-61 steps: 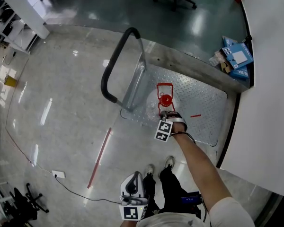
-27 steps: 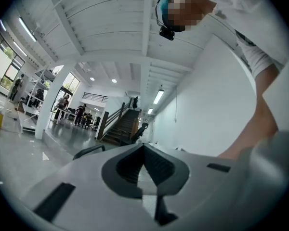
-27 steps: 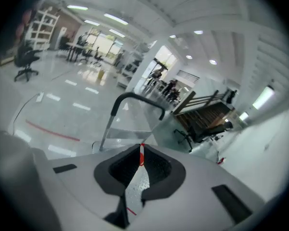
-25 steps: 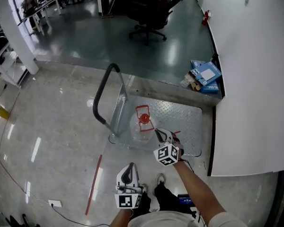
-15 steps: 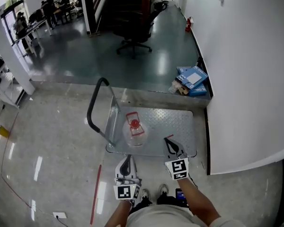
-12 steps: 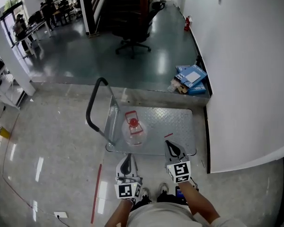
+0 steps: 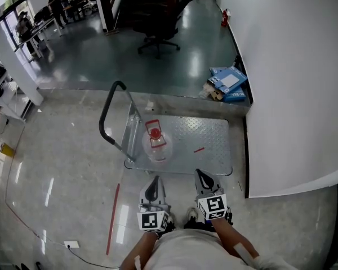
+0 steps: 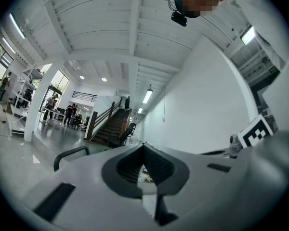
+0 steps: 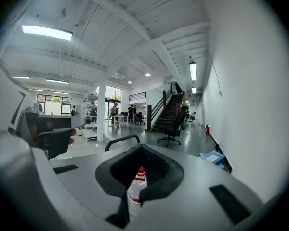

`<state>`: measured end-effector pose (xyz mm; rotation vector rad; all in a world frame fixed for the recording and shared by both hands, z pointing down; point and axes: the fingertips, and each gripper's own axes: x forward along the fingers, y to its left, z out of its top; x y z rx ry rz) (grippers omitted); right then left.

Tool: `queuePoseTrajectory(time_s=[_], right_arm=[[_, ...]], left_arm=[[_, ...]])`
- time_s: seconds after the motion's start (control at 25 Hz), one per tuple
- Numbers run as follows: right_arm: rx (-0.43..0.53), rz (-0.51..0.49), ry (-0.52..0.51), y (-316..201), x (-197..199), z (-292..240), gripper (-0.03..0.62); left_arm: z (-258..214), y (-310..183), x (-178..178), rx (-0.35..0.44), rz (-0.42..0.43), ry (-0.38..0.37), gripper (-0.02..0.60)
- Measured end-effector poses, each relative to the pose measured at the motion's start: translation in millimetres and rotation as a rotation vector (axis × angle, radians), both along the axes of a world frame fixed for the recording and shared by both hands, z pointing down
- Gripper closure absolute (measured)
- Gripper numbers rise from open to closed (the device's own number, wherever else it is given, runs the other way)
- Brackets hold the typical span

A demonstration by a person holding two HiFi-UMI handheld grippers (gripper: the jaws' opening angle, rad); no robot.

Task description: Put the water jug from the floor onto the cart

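The jug (image 7: 156, 144) stands upright on the cart (image 7: 209, 141), at the deck's left end, just beside the handle (image 7: 105, 122); by that the task looks done, and the step in hand is a clean pull-back; to do it well I would hold both tools low and clear of the deck so nothing nudges the jug, and check that it stands flat. The left gripper (image 7: 154, 180) has its jaws pressed together on nothing; the right gripper (image 7: 200, 174) likewise, tips meeting, empty. The jug is well apart from both, farther off; in the right gripper view it shows ahead, beyond the tips.
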<state>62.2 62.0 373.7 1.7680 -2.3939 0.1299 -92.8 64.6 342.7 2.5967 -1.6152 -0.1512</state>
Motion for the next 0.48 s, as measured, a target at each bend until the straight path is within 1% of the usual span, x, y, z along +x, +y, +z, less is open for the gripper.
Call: queuePoseTrajectory(time_s=[0.08,0.28,0.48], right_arm=[[-0.002,-0.004,0.000,-0.2,3.0,-0.6,0.583],[0.013,-0.011,-0.004,-1.1,6.8,-4.8,0.583],[0.022,-0.025,-0.011,1.2,6.4,-7.1,0.583]], left_arm=[[1.0,0.1,2.3,-0.001,0.001,-0.009,0.578],[0.7,-0.9,1.9,-0.007,-0.025,0.003,0.578],[-0.8,0.4,4.5,0.001,-0.030,0.001,0.578]])
